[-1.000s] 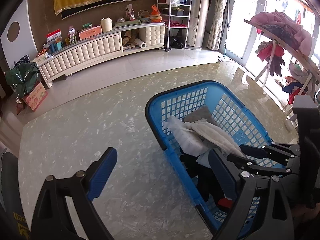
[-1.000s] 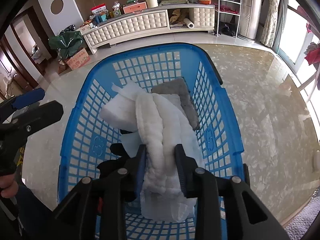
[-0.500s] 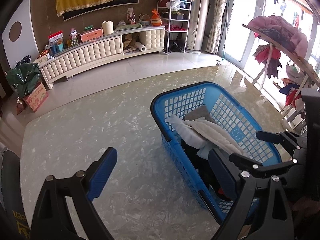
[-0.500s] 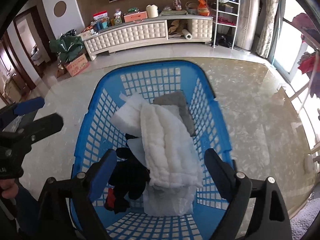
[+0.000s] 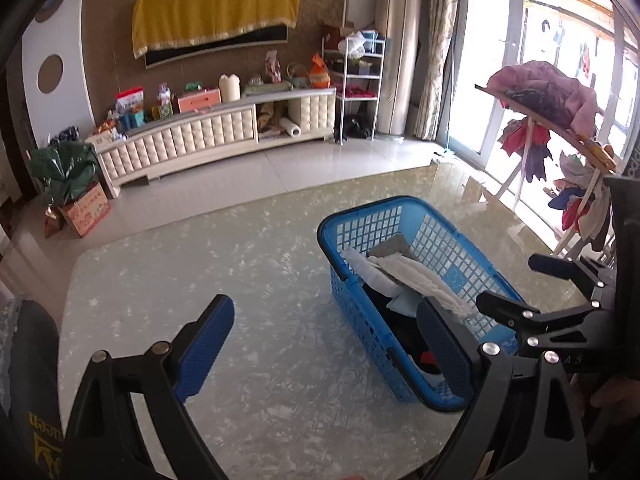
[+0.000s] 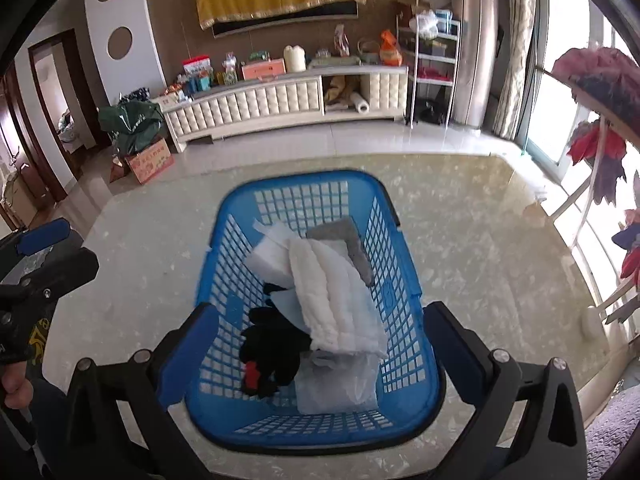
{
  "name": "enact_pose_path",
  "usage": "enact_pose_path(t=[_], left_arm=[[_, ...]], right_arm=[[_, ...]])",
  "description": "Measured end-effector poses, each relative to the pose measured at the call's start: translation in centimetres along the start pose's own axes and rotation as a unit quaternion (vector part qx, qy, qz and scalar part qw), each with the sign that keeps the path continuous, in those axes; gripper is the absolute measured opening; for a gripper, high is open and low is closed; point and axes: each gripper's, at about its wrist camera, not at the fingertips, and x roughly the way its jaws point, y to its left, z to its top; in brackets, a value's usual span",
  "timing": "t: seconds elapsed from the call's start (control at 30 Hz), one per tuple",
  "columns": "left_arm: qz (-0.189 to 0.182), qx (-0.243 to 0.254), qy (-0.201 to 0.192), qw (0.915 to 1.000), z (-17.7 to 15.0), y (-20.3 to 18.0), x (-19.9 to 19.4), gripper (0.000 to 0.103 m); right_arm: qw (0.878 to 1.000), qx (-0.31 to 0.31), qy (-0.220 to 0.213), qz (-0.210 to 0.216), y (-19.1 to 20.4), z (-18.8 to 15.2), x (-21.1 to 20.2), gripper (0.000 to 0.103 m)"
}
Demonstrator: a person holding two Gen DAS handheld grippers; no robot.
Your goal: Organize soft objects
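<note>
- Since the earlier frame, right gripper (image 6: 316, 344) has been opening its jaws: then pinching the white quilted cloth (image 6: 336, 300), now standing wide apart above it with nothing between them, and the blue basket (image 6: 218, 248) is looking smaller and farther below.
- Left gripper (image 5: 324, 336) is hovering over bare marble tabletop (image 5: 168, 280) beside the basket, jaws wide apart, nothing between them; the basket is also sitting farther off in this view than before.
- Progress, judged: the cloth is lying released on top of the pile inside the basket, and no soft item is showing loose on the table, so the sorting is appearing at or near its end.
- Count, in the basket: one white quilted cloth, one grey cloth (image 6: 346, 240), one white foam-like pad (image 6: 268, 256), one black item with a red spot (image 6: 272, 352), one clear bag (image 6: 340, 384), one pale blue piece (image 6: 286, 304).
- Baskets: one. Grippers: two.
</note>
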Motion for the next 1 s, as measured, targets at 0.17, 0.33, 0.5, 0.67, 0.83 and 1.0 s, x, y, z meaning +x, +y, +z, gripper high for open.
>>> enact_pose_path(t=[0.17, 0.33, 0.5, 0.67, 0.83, 1.0], left_arm=[[0.042, 0.029, -0.033, 0.9981, -1.1, -1.0, -3.7, 0.092], [0.057, 0.009, -0.05, 0.9971, -2.2, -0.5, -6.3, 0.092], [0.068, -0.024, -0.065, 0.9953, -3.5, 0.7, -8.6, 0.092], [0.081, -0.034, -0.081, 0.9928, -4.4, 0.7, -10.2, 0.092], [0.085, -0.041, -0.083, 0.9921, -5.4, 0.4, -11.0, 0.092], [0.082, -0.038, -0.084, 0.9924, -5.8, 0.0, -11.1, 0.092]], right_arm=[[0.999, -0.011, -0.032, 0.005, 1.4, -0.2, -2.6, 0.103], [0.998, -0.02, -0.054, 0.021, 2.8, -0.7, -4.4, 0.103], [0.996, -0.04, -0.081, 0.027, 4.3, -1.4, -6.6, 0.103], [0.993, -0.057, -0.097, 0.036, 5.7, -2.1, -7.7, 0.103], [0.991, -0.065, -0.107, 0.047, 6.7, -2.8, -8.3, 0.103], [0.991, -0.071, -0.107, 0.042, 7.3, -3.6, -8.4, 0.103]])
